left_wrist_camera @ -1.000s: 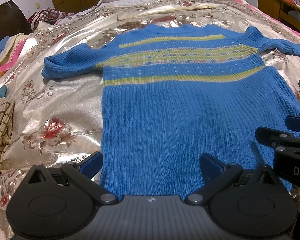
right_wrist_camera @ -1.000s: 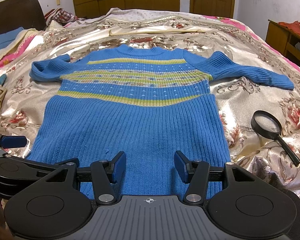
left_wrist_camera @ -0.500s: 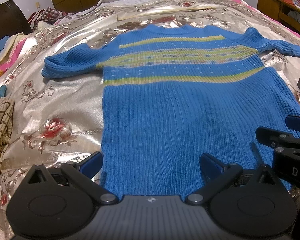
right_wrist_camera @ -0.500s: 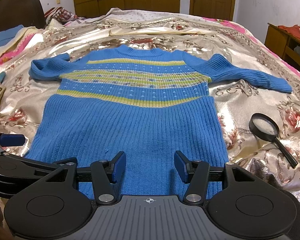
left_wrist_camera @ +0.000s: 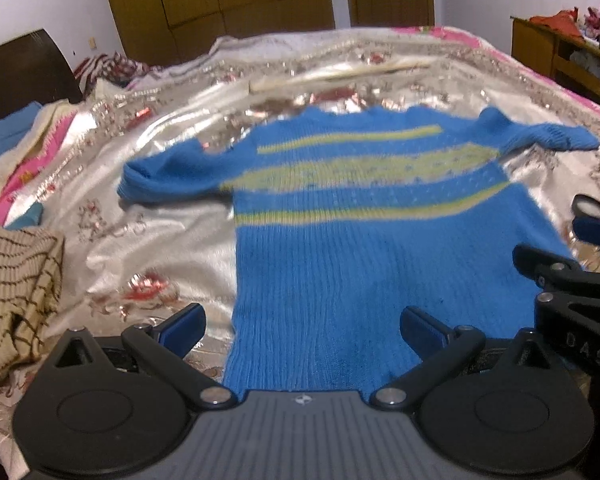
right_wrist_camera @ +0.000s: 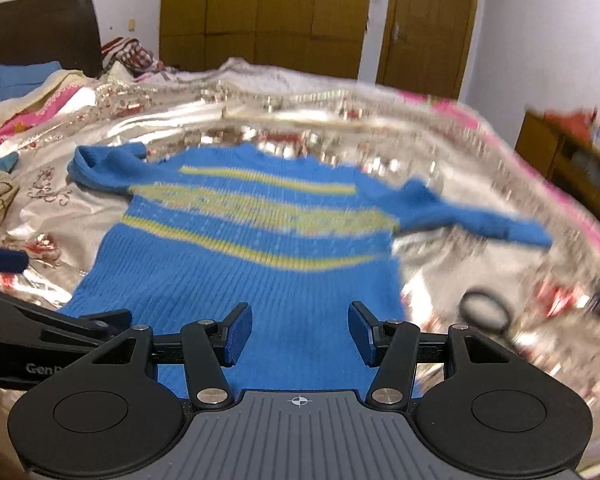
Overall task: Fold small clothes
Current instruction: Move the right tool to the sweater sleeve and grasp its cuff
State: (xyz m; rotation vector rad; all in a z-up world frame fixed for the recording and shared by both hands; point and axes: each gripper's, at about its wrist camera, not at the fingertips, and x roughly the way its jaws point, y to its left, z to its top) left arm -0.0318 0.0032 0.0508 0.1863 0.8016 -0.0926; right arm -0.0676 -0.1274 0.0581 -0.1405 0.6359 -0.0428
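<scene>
A small blue knit sweater (left_wrist_camera: 360, 248) with yellow-green stripes lies flat, front up, on the shiny floral bedspread (left_wrist_camera: 148, 216), sleeves spread to both sides. My left gripper (left_wrist_camera: 302, 330) is open over the sweater's lower left hem, nothing between its blue pads. My right gripper (right_wrist_camera: 300, 334) is open above the lower right part of the same sweater (right_wrist_camera: 244, 264), also holding nothing. Each gripper shows at the edge of the other's view. Both views are motion-blurred.
A black magnifying glass (right_wrist_camera: 484, 312) lies on the bedspread right of the sweater. A beige striped garment (left_wrist_camera: 16, 292) sits at the left. Pillows and bedding are piled at the far left, wooden furniture (left_wrist_camera: 560, 56) at the right, wardrobes behind.
Both grippers have lifted and tilted up, so more of the room shows and the sweater sits lower in view. Both stay open; the sweater has not moved.
</scene>
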